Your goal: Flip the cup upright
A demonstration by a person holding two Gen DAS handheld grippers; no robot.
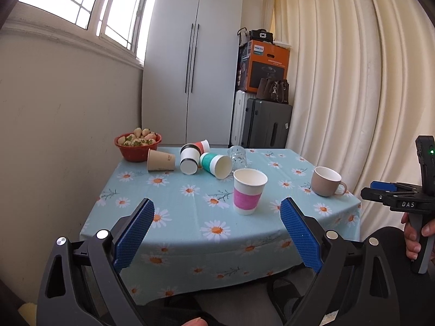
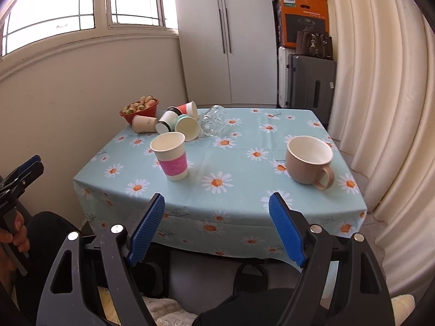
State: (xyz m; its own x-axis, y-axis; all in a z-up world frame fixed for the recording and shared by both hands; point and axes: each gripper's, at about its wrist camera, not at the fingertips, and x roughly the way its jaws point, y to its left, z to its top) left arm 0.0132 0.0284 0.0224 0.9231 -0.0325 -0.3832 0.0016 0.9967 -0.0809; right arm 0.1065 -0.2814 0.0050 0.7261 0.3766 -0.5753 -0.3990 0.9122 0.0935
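Note:
A pink-banded paper cup (image 1: 248,191) (image 2: 170,155) stands upright near the table's front. A beige mug (image 1: 326,181) (image 2: 308,160) stands upright at the right. Further back, several cups lie on their sides: a tan one (image 1: 160,160) (image 2: 144,123), a black-and-white one (image 1: 189,159) (image 2: 166,122), a teal one (image 1: 216,164) (image 2: 187,126), a red one (image 1: 202,145) (image 2: 187,108) and a clear glass (image 1: 238,157) (image 2: 213,119). My left gripper (image 1: 217,233) and right gripper (image 2: 217,228) are open and empty, held before the table's front edge.
A red bowl of strawberries (image 1: 137,146) (image 2: 140,108) sits at the back left by the wall. The daisy tablecloth (image 1: 190,217) (image 2: 244,190) covers the table. A white cupboard, suitcases and curtains stand behind and to the right.

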